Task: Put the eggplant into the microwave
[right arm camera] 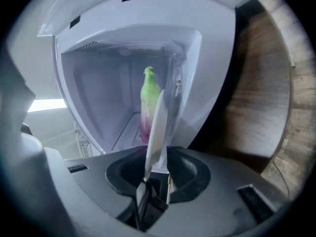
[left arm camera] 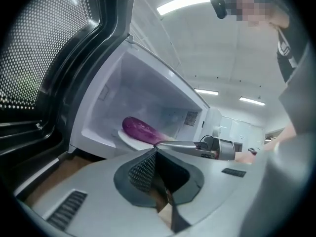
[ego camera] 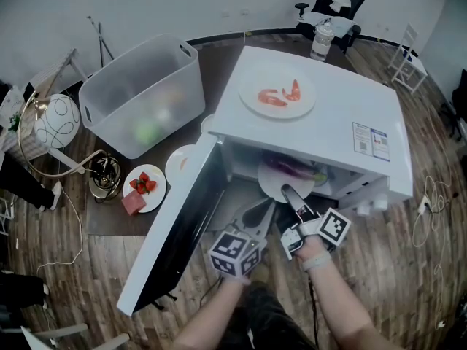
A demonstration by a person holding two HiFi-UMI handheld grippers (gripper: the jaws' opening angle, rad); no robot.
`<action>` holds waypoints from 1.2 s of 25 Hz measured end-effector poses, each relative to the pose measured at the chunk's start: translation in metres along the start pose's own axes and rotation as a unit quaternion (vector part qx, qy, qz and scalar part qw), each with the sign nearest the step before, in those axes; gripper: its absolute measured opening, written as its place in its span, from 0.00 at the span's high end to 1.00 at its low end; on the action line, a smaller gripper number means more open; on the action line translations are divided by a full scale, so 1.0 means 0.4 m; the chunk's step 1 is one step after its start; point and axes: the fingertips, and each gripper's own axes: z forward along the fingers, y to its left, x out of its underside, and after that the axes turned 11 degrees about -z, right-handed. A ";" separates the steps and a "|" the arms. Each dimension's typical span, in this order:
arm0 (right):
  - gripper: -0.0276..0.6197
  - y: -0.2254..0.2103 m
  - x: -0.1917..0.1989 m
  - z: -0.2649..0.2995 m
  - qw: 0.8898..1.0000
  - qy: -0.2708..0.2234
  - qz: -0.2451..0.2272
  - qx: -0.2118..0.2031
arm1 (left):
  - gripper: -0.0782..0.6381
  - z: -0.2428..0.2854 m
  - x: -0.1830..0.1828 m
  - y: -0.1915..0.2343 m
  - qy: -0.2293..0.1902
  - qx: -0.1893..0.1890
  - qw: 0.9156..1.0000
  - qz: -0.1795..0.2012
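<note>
Seen from above: a white microwave [ego camera: 343, 115] sits on a dark desk [ego camera: 109, 221], its door [ego camera: 182, 224] swung wide to the left. The eggplant [ego camera: 290, 168], purple w/ a green stem end, already lies inside on a white plate [ego camera: 271, 184] near the front of the cavity. The right claw [ego camera: 287, 192] reaches level into the opening. Its jaws stand apart w/ the plate's rim between them, not pinched. It looks turned so one jaw sits above & one below the rim, prob. a hold that suits keeping a plate flat so the eggplant can't roll off. The left claw [ego camera: 257, 211] hangs just beside it outside the opening, spread & empty, prob. placed to deal w/ the door. On the microwave's top are a second plate [ego camera: 252, 102] of pink food & a blue-red-white sticker [ego camera: 371, 141], print too small to read. Each claw carries a cube [ego camera: 235, 252] w/ black-&-white square markers; no other writing is legible. A clear bin [ego camera: 139, 86] stands left of the microwave.
</note>
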 end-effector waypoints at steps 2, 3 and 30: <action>0.79 0.010 0.004 -0.004 1.000 0.008 -0.012 -0.008 | 0.89 0.002 0.000 0.002 -0.002 0.000 1.000 -0.007; 0.76 0.017 0.008 -0.005 1.000 0.014 -0.020 -0.014 | 0.89 0.003 0.000 0.003 -0.003 0.000 1.000 -0.009; 0.95 0.072 0.058 -0.072 0.827 0.136 -0.538 0.088 | 0.89 0.034 -0.013 0.020 -0.009 -0.006 1.000 -0.016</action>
